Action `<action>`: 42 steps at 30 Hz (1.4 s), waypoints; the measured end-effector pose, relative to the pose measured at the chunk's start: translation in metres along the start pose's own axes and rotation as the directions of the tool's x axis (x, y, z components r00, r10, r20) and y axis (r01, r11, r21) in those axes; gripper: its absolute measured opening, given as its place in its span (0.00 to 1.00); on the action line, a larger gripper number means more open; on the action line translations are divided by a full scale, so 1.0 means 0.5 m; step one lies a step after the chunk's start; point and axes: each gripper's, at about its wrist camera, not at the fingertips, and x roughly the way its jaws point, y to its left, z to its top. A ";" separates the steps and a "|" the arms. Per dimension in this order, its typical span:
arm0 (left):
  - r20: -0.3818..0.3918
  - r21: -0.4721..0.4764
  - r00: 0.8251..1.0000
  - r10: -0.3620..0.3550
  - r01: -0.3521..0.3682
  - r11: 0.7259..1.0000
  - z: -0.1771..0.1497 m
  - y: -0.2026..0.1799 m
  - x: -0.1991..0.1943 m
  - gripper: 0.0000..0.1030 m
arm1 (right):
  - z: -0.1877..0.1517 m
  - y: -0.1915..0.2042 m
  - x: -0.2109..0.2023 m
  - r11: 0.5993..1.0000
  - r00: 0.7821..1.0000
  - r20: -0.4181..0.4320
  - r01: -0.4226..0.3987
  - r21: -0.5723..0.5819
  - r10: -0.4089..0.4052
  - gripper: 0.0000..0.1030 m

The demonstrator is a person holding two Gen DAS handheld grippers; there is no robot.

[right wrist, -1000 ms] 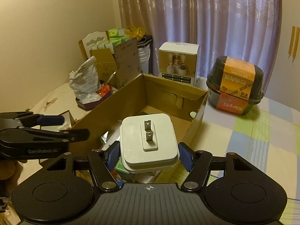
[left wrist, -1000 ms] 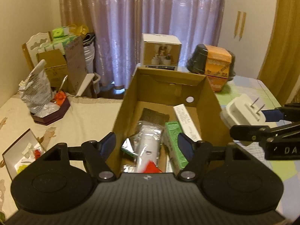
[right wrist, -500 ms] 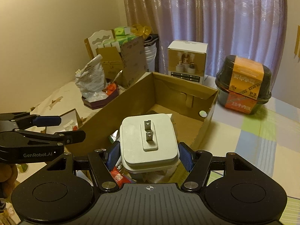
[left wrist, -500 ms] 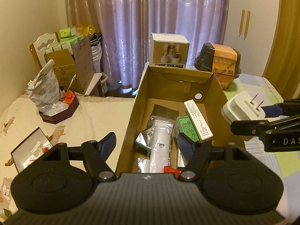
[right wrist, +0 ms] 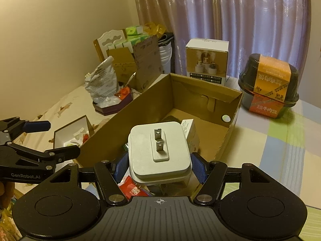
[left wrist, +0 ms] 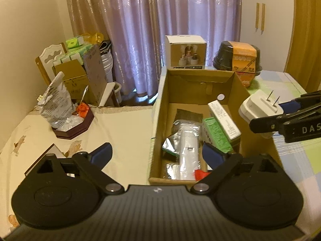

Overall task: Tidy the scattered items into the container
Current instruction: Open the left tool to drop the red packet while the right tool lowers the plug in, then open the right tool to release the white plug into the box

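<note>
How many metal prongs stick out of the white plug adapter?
2. Both stand on the raised centre of the white plug adapter held by the right gripper: upper prong, lower prong.

The left tongs stand wide apart with nothing between the blue pads — both fingers spread out from the dark body and point forward, roughly level. From the right wrist view the same tongs come in at the far left, low, side-on, one blue-tipped finger above the other, and part of the hand that carries them shows at the left edge below them. The right tongs are closed in, their blue pads pressed against both sides of a white plug adapter — its two prongs face the camera. In the left wrist view these tongs reach in from the right edge, ahead of the left pair and higher.
</note>
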 end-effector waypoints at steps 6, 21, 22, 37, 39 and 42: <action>0.001 -0.006 1.000 0.014 -0.014 1.000 -0.003 0.009 -0.001 0.99 | -0.007 0.007 0.009 1.000 1.000 -0.003 -0.010 -0.020 0.010 0.66; -0.003 -0.017 1.000 -0.005 0.005 1.000 -0.010 -0.006 -0.002 0.99 | -0.008 -0.024 -0.014 1.000 0.999 0.032 0.000 0.029 0.000 0.66; -0.005 -0.017 1.000 -0.007 0.007 1.000 -0.011 -0.009 -0.002 0.99 | -0.010 -0.025 -0.015 1.000 0.999 0.032 -0.001 0.030 0.000 0.66; -0.013 -0.020 1.000 -0.026 0.025 0.999 -0.014 -0.026 -0.006 0.99 | -0.039 -0.031 -0.025 0.999 1.000 0.002 0.008 0.037 -0.008 0.67; -0.014 -0.022 1.000 -0.025 0.025 0.999 -0.014 -0.027 -0.007 0.99 | -0.039 -0.030 -0.027 0.999 1.000 0.004 0.010 0.034 -0.010 0.67; -0.017 -0.026 0.999 -0.027 0.027 0.999 -0.015 -0.033 -0.011 0.99 | -0.039 -0.029 -0.033 0.999 1.000 0.005 0.011 0.033 -0.011 0.67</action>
